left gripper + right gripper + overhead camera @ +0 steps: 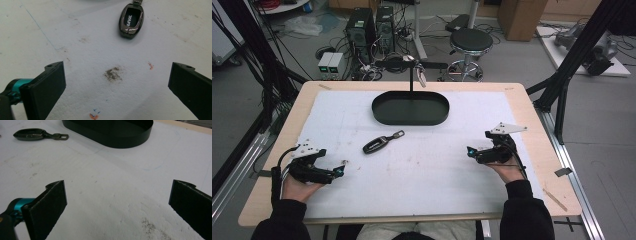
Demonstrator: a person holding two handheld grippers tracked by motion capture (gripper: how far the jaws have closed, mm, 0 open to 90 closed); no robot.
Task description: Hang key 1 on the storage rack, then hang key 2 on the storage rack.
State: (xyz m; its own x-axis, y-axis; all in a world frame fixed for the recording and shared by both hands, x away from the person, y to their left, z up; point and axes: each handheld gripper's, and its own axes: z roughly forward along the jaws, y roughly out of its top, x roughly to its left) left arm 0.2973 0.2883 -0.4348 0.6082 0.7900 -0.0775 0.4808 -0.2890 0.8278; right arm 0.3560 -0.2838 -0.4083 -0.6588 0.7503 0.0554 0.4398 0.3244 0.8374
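A dark car key fob point(377, 144) with a metal clasp lies on the white mat, left of centre; it also shows in the left gripper view as the key fob point(131, 21) and in the right gripper view as the key fob point(31, 134). Behind it stands a black oval tray point(410, 109), seen too as the tray point(117, 135). My left gripper point(338, 171) rests at the mat's near left, open, jaws wide apart over bare mat point(112, 72). My right gripper point(471, 151) rests at the near right, open, nothing between its jaws.
A black stand with a hook point(412, 67) rises behind the tray. The wooden table edge point(532, 115) frames the white mat. Beyond the table are a stool point(470, 42), computer towers point(369, 27) and cables on the floor.
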